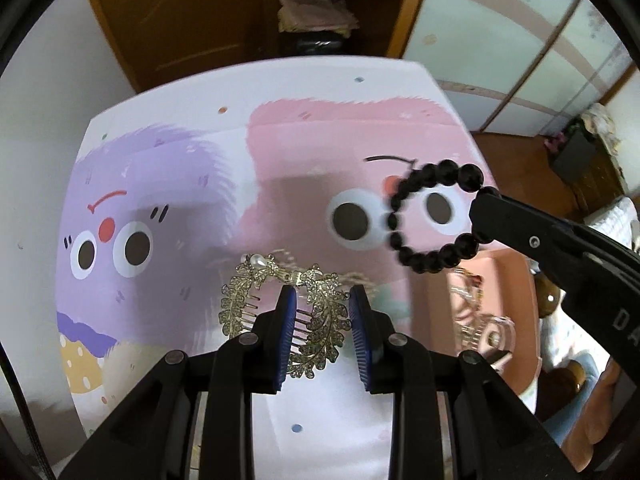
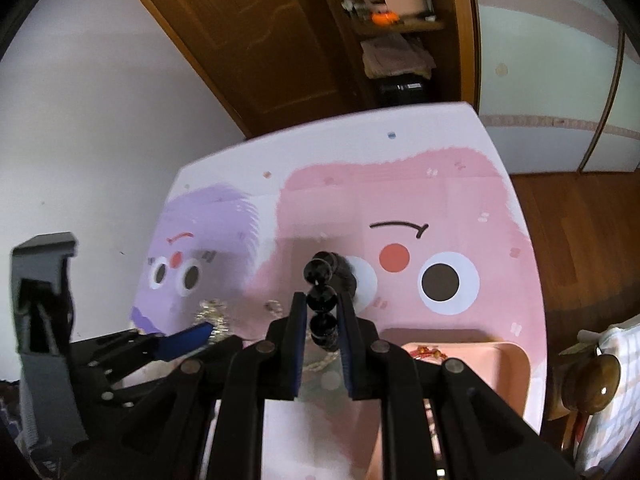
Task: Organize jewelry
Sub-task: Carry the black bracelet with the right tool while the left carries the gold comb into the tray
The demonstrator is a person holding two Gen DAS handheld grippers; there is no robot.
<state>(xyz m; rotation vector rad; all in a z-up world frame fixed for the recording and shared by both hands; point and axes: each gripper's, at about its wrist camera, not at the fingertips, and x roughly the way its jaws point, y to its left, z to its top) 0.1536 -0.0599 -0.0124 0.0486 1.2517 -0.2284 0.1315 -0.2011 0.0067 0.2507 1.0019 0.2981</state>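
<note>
Left wrist view: the left gripper (image 1: 323,312) hangs with its blue-padded fingers spread over a gold leaf-shaped comb (image 1: 280,304) lying on the table (image 1: 200,92); one leafy arm of the comb sits between the pads, though whether they touch it cannot be told. A pearl (image 1: 259,260) tops the comb's far end. To the right and raised above the table, the right gripper (image 1: 486,216) pinches a black bead bracelet (image 1: 434,216), its loop hanging free over the pink cartoon face printed on the table cover.

A pink tray (image 1: 516,276) sits at the table's right edge, just right of the comb, already holding a clear hair claw (image 1: 486,334) and some gold pieces too blurred to name. The right gripper's body reaches across above the tray.

Right wrist view: the right gripper (image 2: 323,316) has its fingers pressed on the bracelet (image 2: 322,280), beads stacked between the pads. The tray (image 2: 508,360) lies low and right of them, small red and gold bits at its far rim. The left gripper (image 2: 188,336) shows at lower left, one blue pad near the glittering comb (image 2: 214,316).

The far half of the table is bare printed cover. Behind it stand a white wall (image 2: 100,100), a wooden door (image 2: 248,40) and open shelves (image 2: 396,40); wood floor (image 2: 580,240) lies beyond the right edge.
</note>
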